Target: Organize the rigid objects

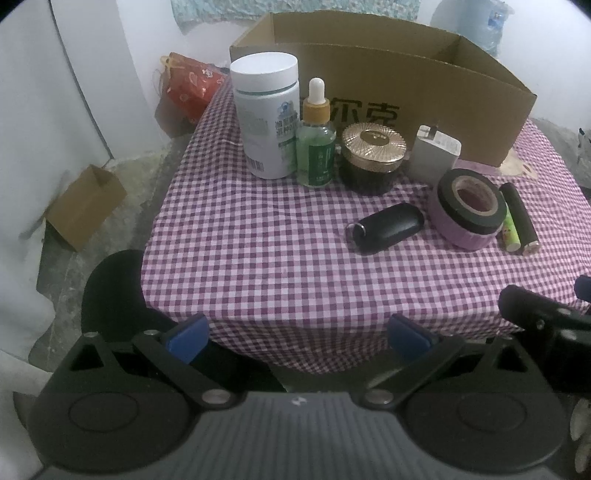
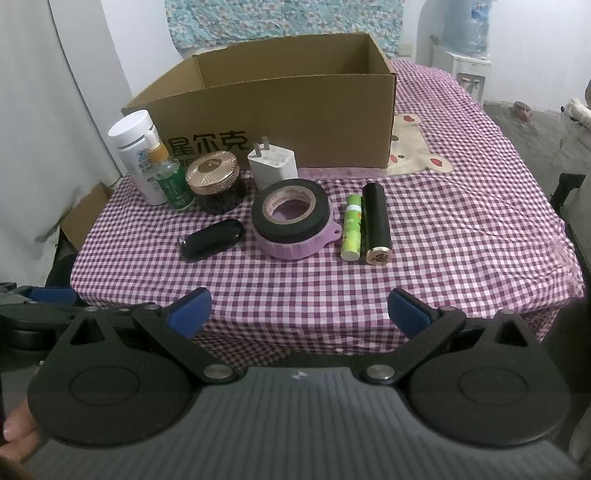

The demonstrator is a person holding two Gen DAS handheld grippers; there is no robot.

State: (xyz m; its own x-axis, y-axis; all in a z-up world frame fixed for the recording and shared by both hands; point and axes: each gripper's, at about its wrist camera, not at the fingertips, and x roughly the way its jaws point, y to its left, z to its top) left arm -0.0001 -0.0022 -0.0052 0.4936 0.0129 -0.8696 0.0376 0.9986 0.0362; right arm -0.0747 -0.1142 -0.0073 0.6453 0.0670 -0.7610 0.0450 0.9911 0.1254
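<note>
**Tools open, nothing picked up yet**

The left tool [image 1: 297, 338] and right tool [image 2: 299, 312] hang at the surface's [image 2: 461, 206] near edge, fingers spread apart, empty. Ahead of them, left to right: white bottle [image 2: 135, 155], dropper bottle [image 2: 171, 181], gold-lidded jar [image 2: 214, 177], charger [image 2: 273, 166], black fob [image 2: 212, 240], tape roll [image 2: 291, 214], green tube [image 2: 352, 227], black tube [image 2: 376, 225]. Behind stands the cardboard box [image 2: 280, 122]. Sorting looks unstarted; next, reach forward and close on one item.

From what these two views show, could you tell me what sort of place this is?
Most likely a room in a home, not a workshop: a checked tablecloth with a bear patch covers the table, a patterned cloth hangs on the wall, and a water-cooler bottle stands in the corner.
</note>
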